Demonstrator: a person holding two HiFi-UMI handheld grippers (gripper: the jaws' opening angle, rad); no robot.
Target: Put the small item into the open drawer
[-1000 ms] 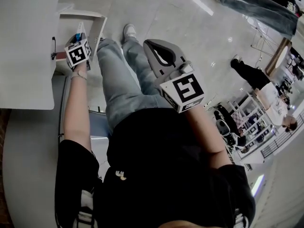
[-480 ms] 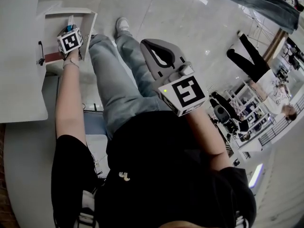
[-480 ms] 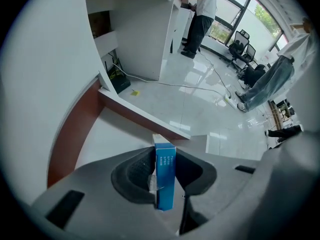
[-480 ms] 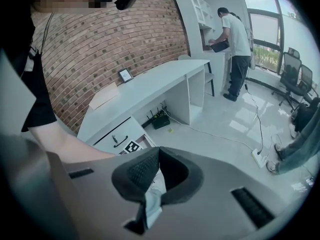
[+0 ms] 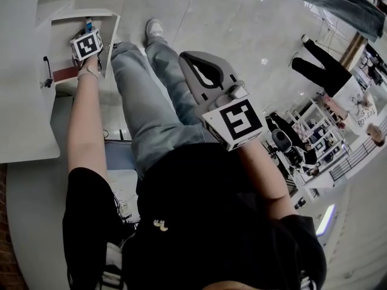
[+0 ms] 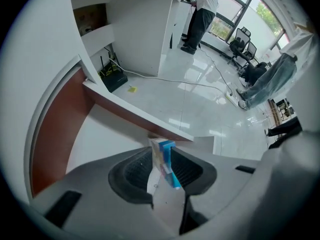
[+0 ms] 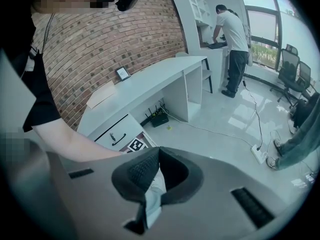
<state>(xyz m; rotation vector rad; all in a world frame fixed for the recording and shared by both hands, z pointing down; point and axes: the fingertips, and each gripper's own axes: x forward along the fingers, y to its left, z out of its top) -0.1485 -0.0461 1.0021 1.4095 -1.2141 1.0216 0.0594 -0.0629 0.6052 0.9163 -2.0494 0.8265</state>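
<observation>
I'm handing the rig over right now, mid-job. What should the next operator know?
Left gripper: shut on the box, held over the open drawer.
Right gripper: shut, empty, in front of the body, away from the drawer.
Done: the box is gripped and at the drawer.
Left: lower it in, open the jaws, withdraw.

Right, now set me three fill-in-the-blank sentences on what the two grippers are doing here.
The left gripper has its fingers shut on a small ____ and white box.
The box hangs over the open ____.
The right gripper is shut with ____ between its fingers.
Missing words: blue; drawer; nothing.
</observation>
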